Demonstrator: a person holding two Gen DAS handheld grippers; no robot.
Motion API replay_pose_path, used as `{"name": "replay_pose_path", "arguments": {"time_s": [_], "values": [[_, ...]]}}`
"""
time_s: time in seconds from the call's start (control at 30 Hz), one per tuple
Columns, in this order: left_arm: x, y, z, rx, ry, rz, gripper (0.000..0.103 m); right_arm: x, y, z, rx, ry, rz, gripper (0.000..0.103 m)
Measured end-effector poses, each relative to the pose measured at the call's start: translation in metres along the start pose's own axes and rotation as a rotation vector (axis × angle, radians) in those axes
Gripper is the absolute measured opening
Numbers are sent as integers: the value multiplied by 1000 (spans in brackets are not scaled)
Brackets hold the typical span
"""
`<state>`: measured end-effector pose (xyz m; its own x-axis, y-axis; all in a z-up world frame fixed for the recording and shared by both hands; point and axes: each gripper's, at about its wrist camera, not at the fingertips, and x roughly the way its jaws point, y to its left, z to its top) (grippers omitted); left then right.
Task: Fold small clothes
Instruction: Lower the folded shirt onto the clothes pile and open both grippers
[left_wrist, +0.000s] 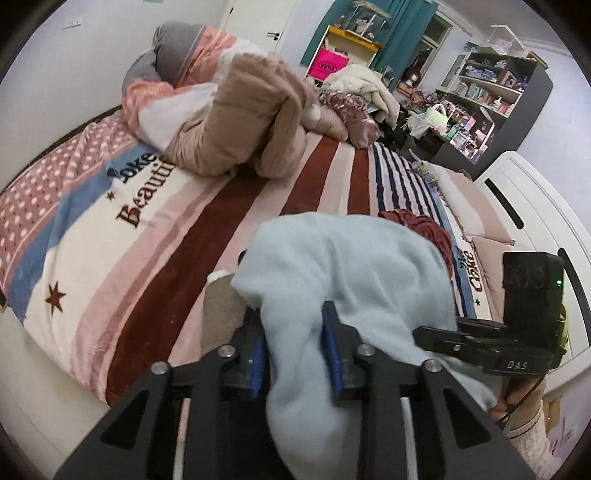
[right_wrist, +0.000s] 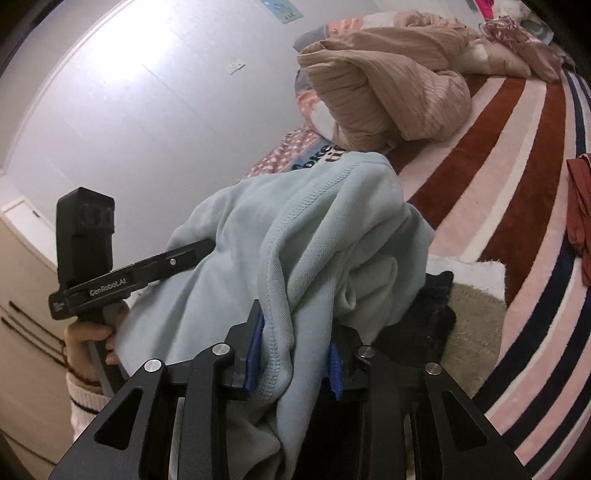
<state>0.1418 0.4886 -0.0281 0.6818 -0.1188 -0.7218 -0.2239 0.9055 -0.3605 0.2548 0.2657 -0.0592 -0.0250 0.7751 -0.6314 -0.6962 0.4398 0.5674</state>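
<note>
The pale blue garment (left_wrist: 347, 266), soft, light and limp near the bed's (left_wrist: 155, 258) front edge, is held bunched in both the left gripper (left_wrist: 295, 354) and right gripper (right_wrist: 295, 354); hems are judged best gripped.

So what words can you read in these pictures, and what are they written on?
"Beautif", cut off, and "oke" above it: on the striped blanket.
"Coke": on the blanket's right edge.
"WM": on the pink bag.
"GenRobot.AI": on the left gripper, side bar.
"DAS": on the right gripper, partly hidden.
Shelf items and the wall poster: too small or blurred to read.
</note>
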Motion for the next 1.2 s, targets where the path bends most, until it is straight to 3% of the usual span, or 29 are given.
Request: {"name": "replay_pose_path", "arguments": {"time_s": [0.13, 0.23, 0.3, 0.33, 0.67, 0.77, 0.9, 1.0, 1.17, 1.2], "values": [[-2, -1, 1, -1, -13, 2, 41, -4, 4, 2, -35, -1, -33, 39], [-11, -8, 3, 9, -41, 27, 51, -14, 6, 1, -49, -9, -43, 54], [-20, -12, 2, 5, -75, 54, 68, -26, 10, 0, -57, -22, -45, 59], [-24, -15, 1, 10, -92, 65, 69, -29, 9, 0, -55, -28, -47, 59], [-53, -52, -8, 52, -131, 96, 69, -75, 5, -16, -47, -76, -59, 59], [-64, -72, -18, 66, -150, 74, 69, -92, 6, -28, -67, -89, -74, 59], [-70, -111, -40, 117, -188, 77, 69, -125, 8, -58, -146, -120, -148, 60], [-72, -151, -62, 169, -225, 67, 69, -153, 5, -86, -191, -164, -208, 71], [-67, -223, -107, 263, -294, 64, 71, -208, -6, -138, -231, -238, -288, 74], [-66, -239, -118, 279, -319, 55, 74, -223, -9, -153, -236, -264, -317, 84]]}}
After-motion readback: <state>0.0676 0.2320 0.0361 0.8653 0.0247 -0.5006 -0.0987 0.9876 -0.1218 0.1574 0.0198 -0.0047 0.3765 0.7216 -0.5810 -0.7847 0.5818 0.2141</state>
